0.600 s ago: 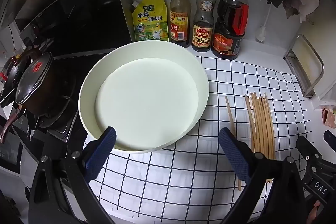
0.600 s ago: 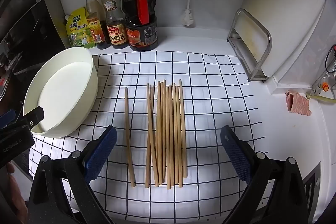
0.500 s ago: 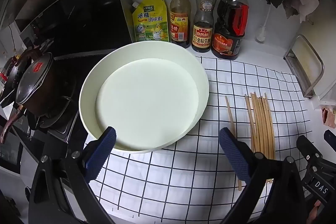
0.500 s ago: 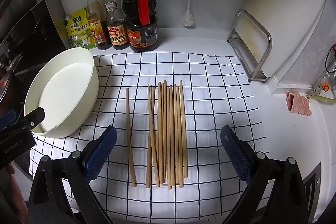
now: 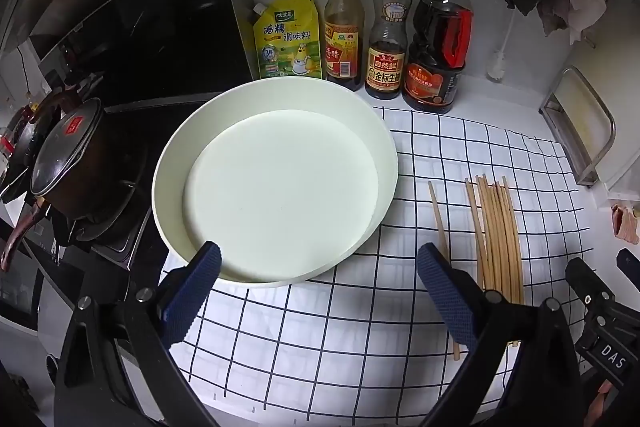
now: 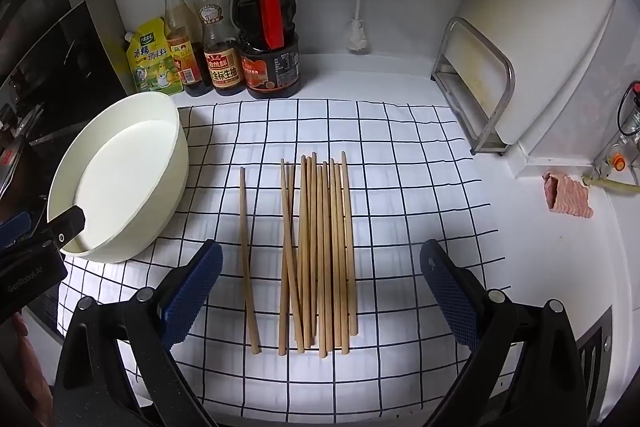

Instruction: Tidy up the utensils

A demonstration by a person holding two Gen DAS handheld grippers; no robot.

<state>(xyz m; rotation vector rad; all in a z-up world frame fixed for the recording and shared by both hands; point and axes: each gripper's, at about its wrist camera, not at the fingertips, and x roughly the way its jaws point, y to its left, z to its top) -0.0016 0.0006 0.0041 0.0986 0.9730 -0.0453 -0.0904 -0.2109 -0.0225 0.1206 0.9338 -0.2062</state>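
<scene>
Presently both grippers hover released, nothing grasped: left gripper [image 5: 318, 291] over white basin [image 5: 384, 163]; right gripper [image 6: 320, 291] above wooden chopsticks [image 6: 320, 251]; gathering them evidently comes next.

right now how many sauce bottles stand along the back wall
3, in a row behind the round white basin: yellow-capped vinegar bottle leftmost, yellow-capped soy bottle in the middle, big red-capped dark bottle rightmost. The yellow seasoning pouch isn't counted.
</scene>
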